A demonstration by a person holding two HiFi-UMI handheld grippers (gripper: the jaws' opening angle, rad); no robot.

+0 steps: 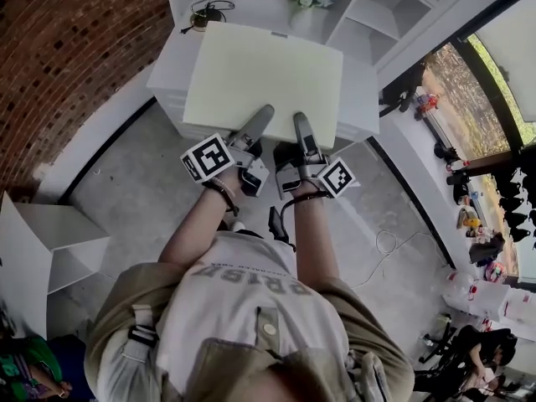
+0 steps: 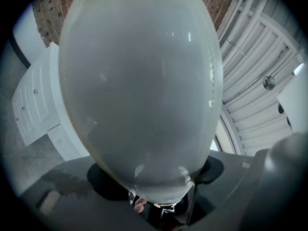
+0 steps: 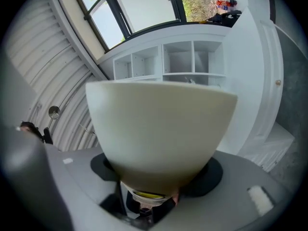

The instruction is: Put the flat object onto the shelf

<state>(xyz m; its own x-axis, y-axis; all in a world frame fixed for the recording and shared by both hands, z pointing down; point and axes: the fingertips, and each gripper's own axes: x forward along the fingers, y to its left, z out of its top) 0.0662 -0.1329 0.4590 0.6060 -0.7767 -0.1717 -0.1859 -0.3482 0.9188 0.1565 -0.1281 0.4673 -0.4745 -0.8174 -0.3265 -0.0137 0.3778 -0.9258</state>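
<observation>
In the head view, the pale flat board (image 1: 264,78) lies upper centre, over the white cabinet (image 1: 170,67). My left gripper (image 1: 264,111) and right gripper (image 1: 300,122) each straddle its near edge, jaws apart. Only the left gripper view shows the brick wall (image 2: 45,23). Only the right gripper view shows the cubby shelf (image 3: 192,59) behind the board.

the only lettering i can make out is on the person's shirt (image 1: 251,287), at six o'clock in the head view – pale capitals seen upside down that look like "prism", the last letter unsure. the left marker cube (image 1: 208,157) at nine o'clock and the right marker cube (image 1: 337,177) at three o'clock carry black-and-white square codes – patterns, no letters or numbers. both gripper views show no writing.
</observation>
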